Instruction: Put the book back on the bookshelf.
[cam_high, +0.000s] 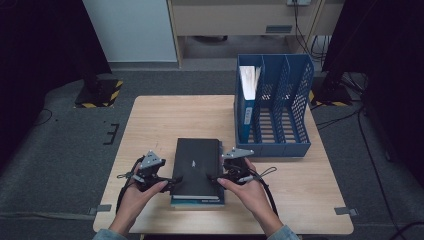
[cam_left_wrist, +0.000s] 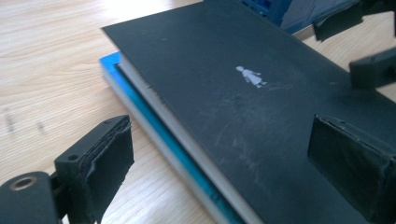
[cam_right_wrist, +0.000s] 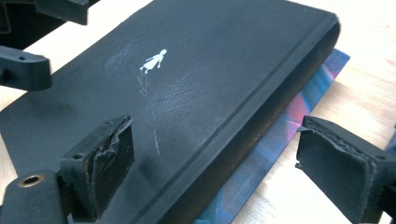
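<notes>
Both jaw pairs are held spread, the left gripper (cam_high: 172, 181) and right gripper (cam_high: 214, 176) straddling opposite long edges of the black book (cam_high: 197, 162). It is stacked on a blue book (cam_left_wrist: 154, 128) mid-table (cam_high: 165, 117); a blue file rack (cam_high: 295, 100) is seen beyond.

A blue file rack (cam_high: 280, 107) holds a blue folder (cam_high: 246, 95) upright.

Black hardcover book (cam_high: 197, 164) lay flat and closed on the table, near its front edge, long side running away from the person. Matte cover scuffed, with a small white figure printed at centre. It rested on a thinner blue book (cam_high: 197, 202), whose edges protruded at the near end.
</notes>
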